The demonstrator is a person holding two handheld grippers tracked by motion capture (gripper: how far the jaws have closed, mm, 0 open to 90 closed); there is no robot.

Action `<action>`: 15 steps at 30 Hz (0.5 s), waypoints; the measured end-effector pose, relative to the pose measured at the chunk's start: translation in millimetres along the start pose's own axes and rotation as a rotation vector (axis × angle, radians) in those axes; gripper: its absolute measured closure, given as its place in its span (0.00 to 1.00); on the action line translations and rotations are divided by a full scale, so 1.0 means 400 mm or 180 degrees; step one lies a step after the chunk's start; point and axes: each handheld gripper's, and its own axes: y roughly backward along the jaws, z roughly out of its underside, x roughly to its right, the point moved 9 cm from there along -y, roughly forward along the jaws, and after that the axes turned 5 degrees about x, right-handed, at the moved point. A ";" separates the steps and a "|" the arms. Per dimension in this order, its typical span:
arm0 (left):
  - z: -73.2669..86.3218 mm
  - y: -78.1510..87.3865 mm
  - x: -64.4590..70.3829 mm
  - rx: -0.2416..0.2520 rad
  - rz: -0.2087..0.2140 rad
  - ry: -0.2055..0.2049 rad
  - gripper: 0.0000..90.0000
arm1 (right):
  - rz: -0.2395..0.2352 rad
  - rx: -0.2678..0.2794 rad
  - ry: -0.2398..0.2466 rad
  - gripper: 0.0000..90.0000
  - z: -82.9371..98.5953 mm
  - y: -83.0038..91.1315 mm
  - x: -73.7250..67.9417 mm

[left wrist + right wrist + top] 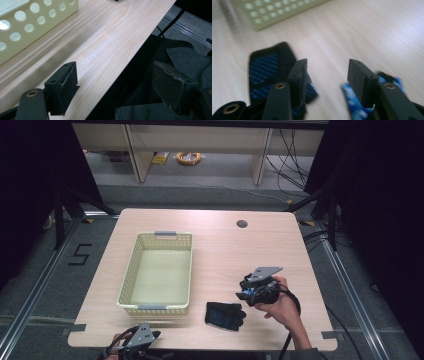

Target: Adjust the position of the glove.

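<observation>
Glove of black fabric with blue grip dots [225, 315] lies low centre in the high view on the pale wood surface [220, 250], its length running left-right, just left of the released right gripper [246, 290]; the right gripper view shows it beneath parted jaws; the left gripper [115, 82], also released, hangs off the surface's edge.

Table brightly lit – surroundings dark, right gripper view blurred.
</observation>
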 end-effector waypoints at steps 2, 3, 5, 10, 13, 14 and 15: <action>0.002 0.000 0.001 -0.0019 0.0006 -0.0003 0.23 | 0.0147 0.0031 -0.0119 0.56 0.012 0.022 0.028; 0.002 0.000 0.000 -0.0017 0.0003 -0.0002 0.23 | 0.0219 0.0037 -0.0197 0.56 0.019 0.032 0.043; 0.000 0.000 0.000 -0.0002 0.0000 0.0005 0.23 | 0.0337 -0.0036 -0.0339 0.56 0.038 0.049 0.067; 0.002 -0.001 0.004 -0.0016 0.0016 0.0037 0.23 | 0.0477 -0.0165 -0.0408 0.60 0.071 0.065 0.100; 0.002 0.000 0.003 -0.0018 0.0014 0.0020 0.23 | 0.0559 -0.0115 -0.0394 0.68 0.082 0.059 0.111; 0.003 -0.001 0.004 -0.0024 0.0007 0.0061 0.23 | 0.0569 -0.0171 -0.0391 0.74 0.087 0.064 0.116; 0.001 0.000 0.001 -0.0015 0.0007 -0.0003 0.23 | 0.0535 -0.0234 -0.0348 0.79 0.092 0.070 0.120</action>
